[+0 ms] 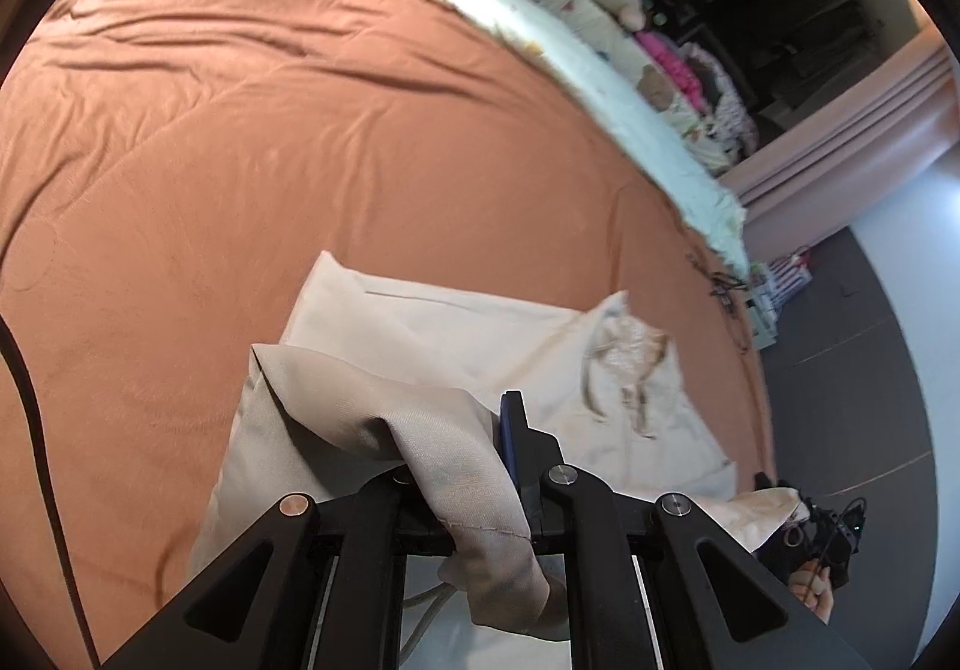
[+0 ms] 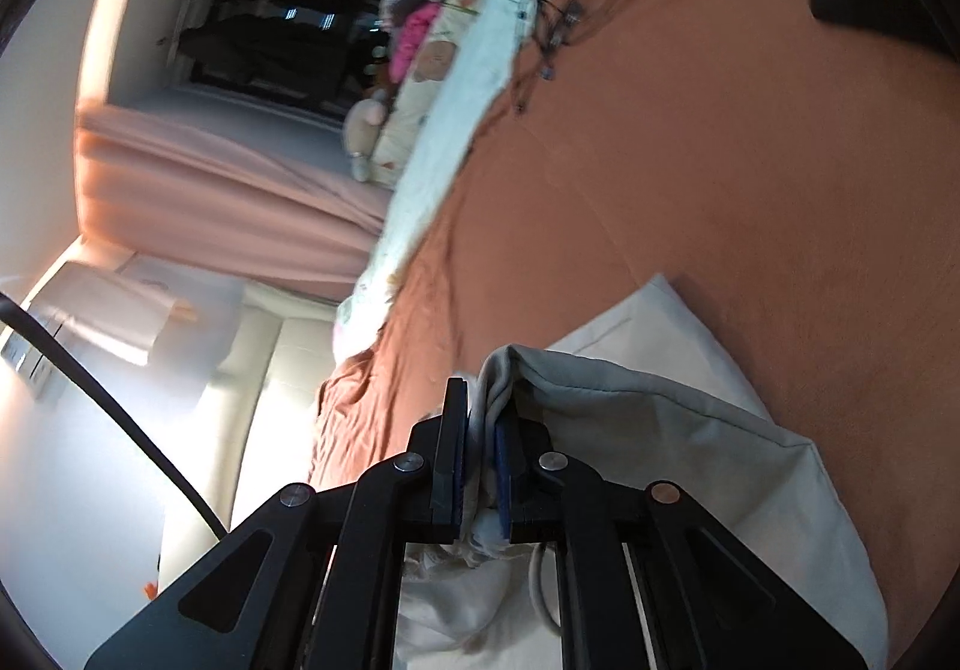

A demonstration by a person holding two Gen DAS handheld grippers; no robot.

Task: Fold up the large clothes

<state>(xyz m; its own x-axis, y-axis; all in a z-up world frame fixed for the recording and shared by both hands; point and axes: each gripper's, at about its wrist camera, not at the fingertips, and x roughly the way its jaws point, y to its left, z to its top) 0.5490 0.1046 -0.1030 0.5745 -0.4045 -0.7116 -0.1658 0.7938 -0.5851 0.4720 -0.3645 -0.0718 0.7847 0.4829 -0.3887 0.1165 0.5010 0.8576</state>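
A large cream garment (image 1: 456, 334) lies partly folded on the orange bedspread (image 1: 288, 117). Its waistband and zip opening (image 1: 630, 370) show to the right. My left gripper (image 1: 474, 430) is shut on a raised fold of the garment, which drapes over the left finger and hides it. The right gripper (image 1: 798, 520) shows at the lower right of the left wrist view, holding another edge. In the right wrist view my right gripper (image 2: 483, 418) is shut on a bunched edge of the same garment (image 2: 690, 430), lifted above the bedspread (image 2: 750, 159).
A pale blanket (image 1: 600, 69) runs along the bed's far side, with stuffed toys and pink clothes (image 1: 666, 57) behind it. Pink curtains (image 1: 852, 129) hang beyond. A black cable tangle (image 2: 564, 21) lies on the bed. Grey floor (image 1: 870, 370) lies to the right.
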